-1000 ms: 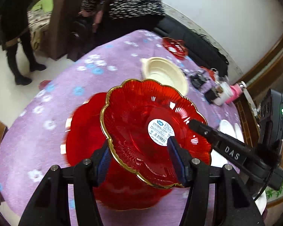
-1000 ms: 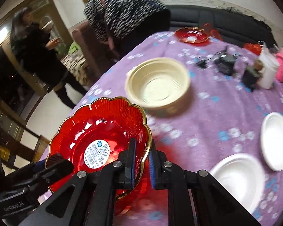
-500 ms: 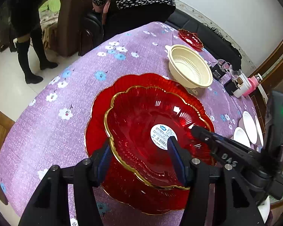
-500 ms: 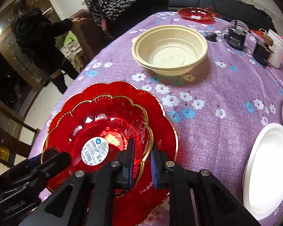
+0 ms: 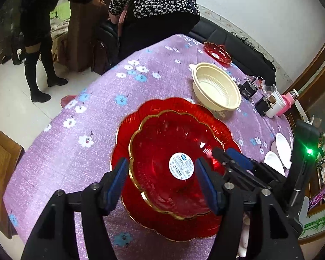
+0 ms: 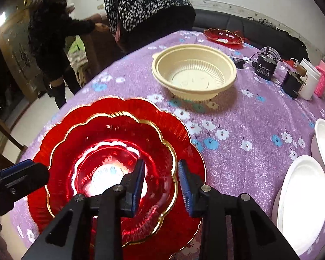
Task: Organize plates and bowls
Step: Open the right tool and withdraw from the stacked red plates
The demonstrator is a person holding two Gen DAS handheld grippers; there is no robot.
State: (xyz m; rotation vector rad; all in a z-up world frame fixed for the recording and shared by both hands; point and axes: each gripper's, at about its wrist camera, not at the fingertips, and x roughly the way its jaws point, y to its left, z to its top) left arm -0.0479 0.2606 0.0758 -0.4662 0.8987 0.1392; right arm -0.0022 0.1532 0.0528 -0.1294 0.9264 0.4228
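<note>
Small red dish (image 5: pixel 173 164) sits nested in the big red dish (image 5: pixel 140 117) on the near tabletop (image 5: pixel 97 112). Both grippers' fingers have just been opening, now apart, straddling its rim. Lift yours clear straight up. Cream bowl (image 6: pixel 194 71) far; white plates (image 6: pixel 303 197) right.

Red bowl (image 5: pixel 171 162) nested on red plate (image 5: pixel 140 223)

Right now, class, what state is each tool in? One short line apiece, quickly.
Left tool: open, jaws just widened, straddling the small red dish without pressing it.
Right tool: open, jaws just parted off the dish rim.
</note>
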